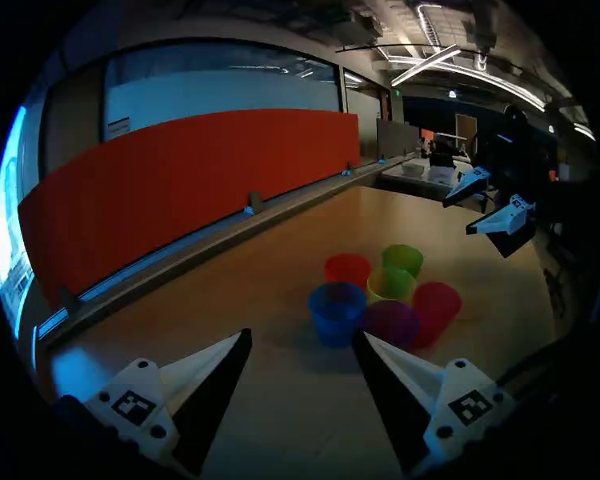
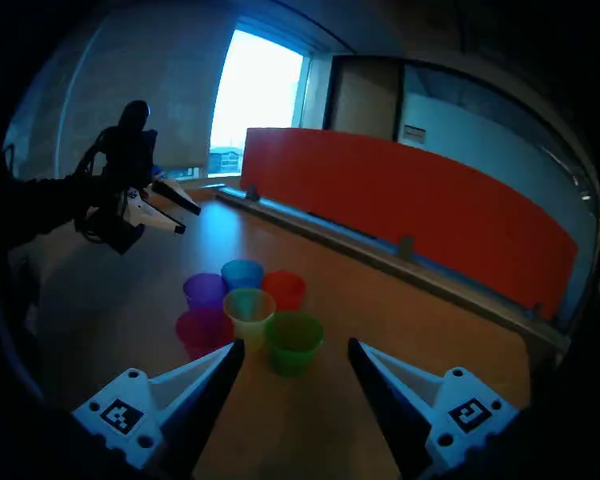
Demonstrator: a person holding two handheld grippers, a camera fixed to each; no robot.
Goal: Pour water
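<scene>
Dim office room. Long wooden table point(image 1: 300, 232), red partition panel point(image 1: 188, 176) along its edge, glass wall point(image 1: 220, 88) behind. 1 bright window point(image 2: 256, 100) at table end. Curved ceiling light strips point(image 1: 460, 68) lit.

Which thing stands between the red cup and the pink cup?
The yellow cup stands between them, touching or nearly touching both; both gripper views show this.

Both views are dim. Right gripper view: the window point(image 2: 256, 96) at upper centre is overexposed. Left gripper view: ceiling strip lights point(image 1: 460, 68) glare at upper right. Fisheye distortion curves straight lines near the edges.
</scene>
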